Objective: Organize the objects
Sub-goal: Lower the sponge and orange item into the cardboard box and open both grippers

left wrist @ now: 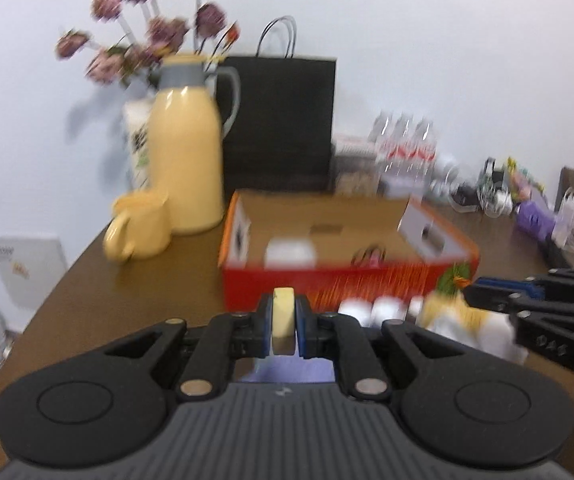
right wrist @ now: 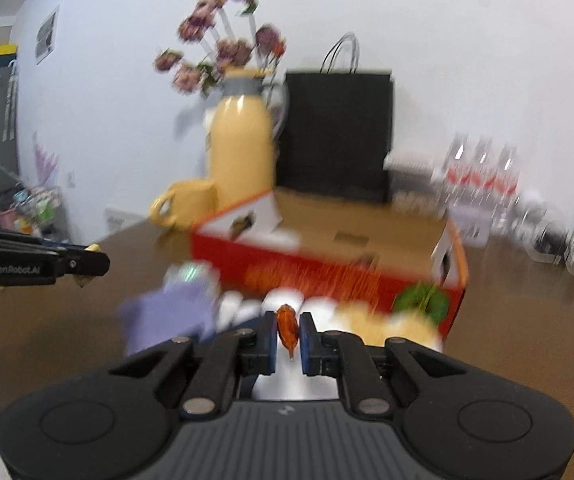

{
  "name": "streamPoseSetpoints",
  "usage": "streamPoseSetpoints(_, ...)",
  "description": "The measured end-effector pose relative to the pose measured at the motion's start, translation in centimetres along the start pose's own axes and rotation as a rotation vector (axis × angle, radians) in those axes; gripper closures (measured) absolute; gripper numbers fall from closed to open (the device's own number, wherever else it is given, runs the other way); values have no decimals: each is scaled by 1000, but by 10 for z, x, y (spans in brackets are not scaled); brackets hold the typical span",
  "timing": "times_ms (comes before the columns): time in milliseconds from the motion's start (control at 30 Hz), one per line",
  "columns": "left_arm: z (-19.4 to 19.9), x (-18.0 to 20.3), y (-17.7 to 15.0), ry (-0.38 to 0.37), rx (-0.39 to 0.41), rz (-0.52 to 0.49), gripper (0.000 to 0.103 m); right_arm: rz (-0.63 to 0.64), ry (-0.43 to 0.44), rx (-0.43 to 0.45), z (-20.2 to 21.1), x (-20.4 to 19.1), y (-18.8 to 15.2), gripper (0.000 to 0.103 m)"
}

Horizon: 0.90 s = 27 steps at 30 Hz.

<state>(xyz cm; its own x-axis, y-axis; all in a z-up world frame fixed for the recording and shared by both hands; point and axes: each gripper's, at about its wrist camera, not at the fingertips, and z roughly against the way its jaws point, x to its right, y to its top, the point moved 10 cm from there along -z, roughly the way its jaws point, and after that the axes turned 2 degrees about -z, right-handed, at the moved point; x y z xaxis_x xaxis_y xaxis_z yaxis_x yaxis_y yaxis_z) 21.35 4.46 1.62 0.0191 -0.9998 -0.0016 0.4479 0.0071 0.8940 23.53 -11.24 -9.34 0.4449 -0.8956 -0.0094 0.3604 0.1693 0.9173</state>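
The left gripper point(left wrist: 283, 322) is clamped on a pale yellow piece point(left wrist: 283, 316), held upright between its pads. The right gripper point(right wrist: 289, 330) is closed on a small orange candy point(right wrist: 288, 326). Both are above the brown table point(left wrist: 87, 280), just in front of the red box point(left wrist: 347, 280), which stands open with a white thing point(left wrist: 290, 254) inside. Blurred white, purple and yellow items lie on the table near the box's front wall. Behind the box stand a yellow jug point(left wrist: 187, 152), a yellow cup point(left wrist: 139, 228) beside it, and a black bag point(left wrist: 279, 120).
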Motion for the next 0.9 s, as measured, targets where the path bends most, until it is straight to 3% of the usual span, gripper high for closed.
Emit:
streamPoseSetpoints(133,-42,16,44,8,-6,-9,91,-18,-54,25,-32,22,45,93)
streamPoseSetpoints(300,-96,27,66,35,-79,13,91,-77,-107,-49,-86,55,78,93)
streamPoseSetpoints(600,-176,26,51,107,-248,79,91,-151,-165,-228,-160,90,54,93)
streamPoseSetpoints(900,-201,35,33,99,-302,53,91,-162,-159,-288,-181,94,29,93)
